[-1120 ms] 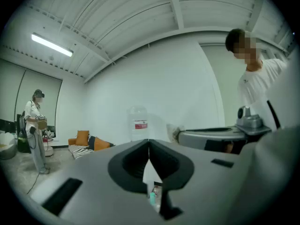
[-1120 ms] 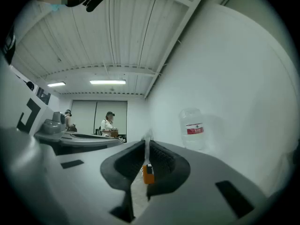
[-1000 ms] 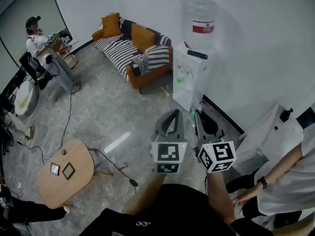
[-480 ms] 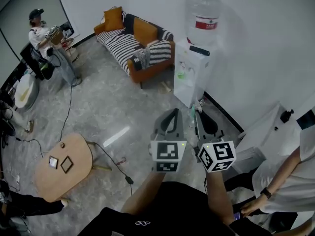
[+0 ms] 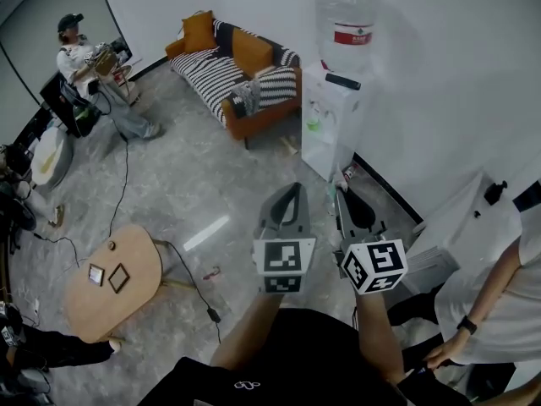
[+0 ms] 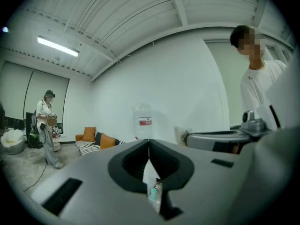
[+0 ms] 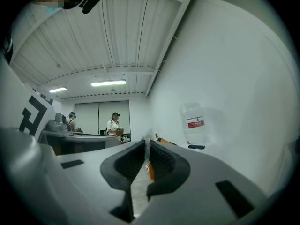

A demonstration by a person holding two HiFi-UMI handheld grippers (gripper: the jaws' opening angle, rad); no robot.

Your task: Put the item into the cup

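Only the surroundings have shifted over the last second: the low wooden table [image 5: 114, 286] and sofa [image 5: 237, 68] are displaced slightly in the head view. Both tools are kept raised side by side. The left gripper [image 5: 295, 189] is closed tip to tip and empty, and the right gripper [image 5: 341, 196] likewise. No cup or item is found in any view, so the task is judged not yet started.
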